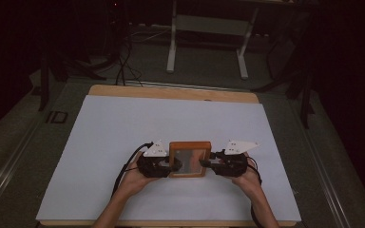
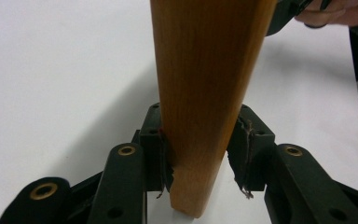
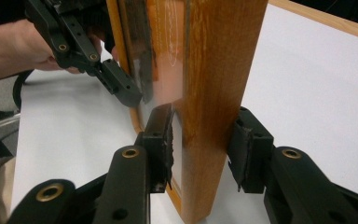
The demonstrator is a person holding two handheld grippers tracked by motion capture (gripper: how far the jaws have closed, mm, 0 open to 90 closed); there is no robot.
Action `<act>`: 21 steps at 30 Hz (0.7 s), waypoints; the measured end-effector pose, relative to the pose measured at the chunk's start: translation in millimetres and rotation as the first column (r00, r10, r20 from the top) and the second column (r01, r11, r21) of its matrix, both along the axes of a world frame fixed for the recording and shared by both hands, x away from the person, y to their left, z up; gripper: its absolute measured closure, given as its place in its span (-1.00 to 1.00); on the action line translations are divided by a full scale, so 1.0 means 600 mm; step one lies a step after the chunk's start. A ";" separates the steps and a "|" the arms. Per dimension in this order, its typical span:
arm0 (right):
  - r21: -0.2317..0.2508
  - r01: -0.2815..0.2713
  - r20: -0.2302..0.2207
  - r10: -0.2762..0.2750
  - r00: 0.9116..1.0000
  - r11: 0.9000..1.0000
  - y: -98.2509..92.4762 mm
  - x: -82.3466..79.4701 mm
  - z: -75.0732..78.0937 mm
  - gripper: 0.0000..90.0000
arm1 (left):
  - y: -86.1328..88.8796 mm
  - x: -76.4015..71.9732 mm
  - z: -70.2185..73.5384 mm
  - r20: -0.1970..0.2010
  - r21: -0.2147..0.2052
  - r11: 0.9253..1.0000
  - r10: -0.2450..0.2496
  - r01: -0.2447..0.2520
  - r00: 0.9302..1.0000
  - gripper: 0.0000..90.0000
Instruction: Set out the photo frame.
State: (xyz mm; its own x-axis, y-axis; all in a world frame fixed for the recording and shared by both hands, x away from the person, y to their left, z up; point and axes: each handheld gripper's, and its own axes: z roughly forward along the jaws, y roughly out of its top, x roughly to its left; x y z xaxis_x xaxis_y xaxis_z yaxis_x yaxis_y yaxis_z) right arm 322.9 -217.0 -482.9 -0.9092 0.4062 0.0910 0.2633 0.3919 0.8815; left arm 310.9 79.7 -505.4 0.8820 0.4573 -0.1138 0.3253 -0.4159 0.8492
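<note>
A wooden picture frame [image 1: 189,159] lay near the front of the white-covered bench [image 1: 123,128], the left gripper [image 1: 164,165] and right gripper [image 1: 212,163] each with fingers clamped on opposite side rails; uneven lifting might have let it twist or slip.

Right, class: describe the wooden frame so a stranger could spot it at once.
Start at the white sheet covering the table, then look to its near middle. Between the person's left gripper and right gripper sits a rectangular orange-brown wooden frame with a glassy panel, the sheet's sole wooden item.
</note>
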 end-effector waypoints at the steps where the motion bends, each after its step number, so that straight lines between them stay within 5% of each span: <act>1: 0.003 0.001 -0.003 -0.001 1.000 1.000 0.001 0.001 0.000 0.39 | 0.002 0.001 0.001 -0.001 -0.007 1.000 0.002 -0.002 1.000 0.37; 21: 0.010 0.023 -0.076 -0.022 0.997 1.000 0.047 0.038 -0.001 0.40 | 0.050 0.035 -0.005 -0.098 -0.081 0.994 0.059 -0.068 0.993 0.29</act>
State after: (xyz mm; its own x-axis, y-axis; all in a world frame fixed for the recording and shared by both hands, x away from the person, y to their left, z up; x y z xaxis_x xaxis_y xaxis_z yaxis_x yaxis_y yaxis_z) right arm 345.7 -188.7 -483.3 -0.8903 0.4250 0.1635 0.3378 0.3757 0.8630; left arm 331.7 109.7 -508.1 0.8348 0.4973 -0.2361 0.4296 -0.3202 0.8444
